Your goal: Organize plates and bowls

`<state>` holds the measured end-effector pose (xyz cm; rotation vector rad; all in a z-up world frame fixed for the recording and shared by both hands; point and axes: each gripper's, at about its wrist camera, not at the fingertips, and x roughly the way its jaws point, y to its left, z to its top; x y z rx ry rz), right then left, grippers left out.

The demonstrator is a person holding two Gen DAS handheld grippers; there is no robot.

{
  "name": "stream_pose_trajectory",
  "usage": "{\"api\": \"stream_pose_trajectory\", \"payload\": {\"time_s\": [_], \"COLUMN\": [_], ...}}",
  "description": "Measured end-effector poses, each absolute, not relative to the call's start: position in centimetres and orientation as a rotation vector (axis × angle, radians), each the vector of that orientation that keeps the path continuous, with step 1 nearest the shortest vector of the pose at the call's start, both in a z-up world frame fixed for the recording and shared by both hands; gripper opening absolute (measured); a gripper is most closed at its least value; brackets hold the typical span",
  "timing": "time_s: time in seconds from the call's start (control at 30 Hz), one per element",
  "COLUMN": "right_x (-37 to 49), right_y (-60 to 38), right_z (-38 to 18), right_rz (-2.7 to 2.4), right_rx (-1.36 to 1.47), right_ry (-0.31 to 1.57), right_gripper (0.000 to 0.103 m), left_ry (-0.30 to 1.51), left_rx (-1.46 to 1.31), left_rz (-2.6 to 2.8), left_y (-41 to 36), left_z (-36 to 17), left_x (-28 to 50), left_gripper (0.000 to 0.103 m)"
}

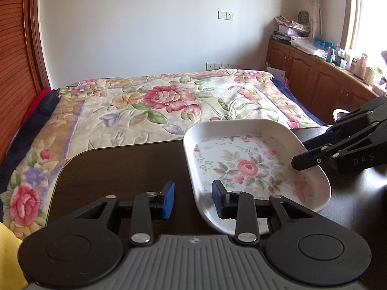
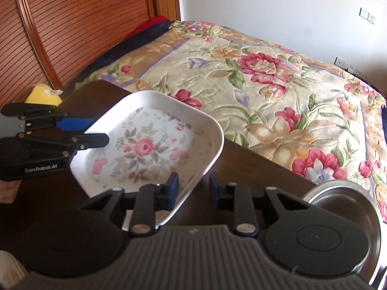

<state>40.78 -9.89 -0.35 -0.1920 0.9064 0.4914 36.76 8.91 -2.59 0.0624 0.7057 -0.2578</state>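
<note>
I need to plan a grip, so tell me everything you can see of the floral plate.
The floral plate is a white, rounded-square dish with a raised rim and a printed pink rose with grey-green leaves inside; it looks like melamine or ceramic. It sits on the dark table near the bed-side edge, possibly tilted. The left gripper and the right gripper each straddle its rim, jaws open.

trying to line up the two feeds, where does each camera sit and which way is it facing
Left wrist: rides on the left gripper, looking along its open fingers over the dark table toward the floral bedspread and wall; the floral square plate lies ahead to the right, with the right gripper at its far rim.
Right wrist: rides on the right gripper, facing the plate and the slatted wooden headboard; the left gripper enters from the left, and a metal bowl sits at lower right.
Shared: plate, table, bedspread, and each other's gripper.
</note>
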Motion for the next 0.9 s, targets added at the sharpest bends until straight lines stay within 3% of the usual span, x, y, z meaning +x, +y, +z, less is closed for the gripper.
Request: {"api": "stream_pose_trajectory", "payload": {"time_s": [0.23,0.9], "right_x": [41.5,39.0], "right_y": [-9.8,-9.7], "right_z": [-0.3,0.6], "right_rz": [0.499,0.554], "right_rx": [-0.2,-0.138], "right_ry": [0.921,0.909], "right_gripper": [0.019,0.015], "left_ry": [0.709,0.722], "left_rx": [0.05,0.029], "left_rz": [-0.282,-0.256], "left_y": [8.8,9.7], "left_z": [-2.5,-1.1], "left_x": [37.1,34.6], "left_gripper": [0.019,0.013]}}
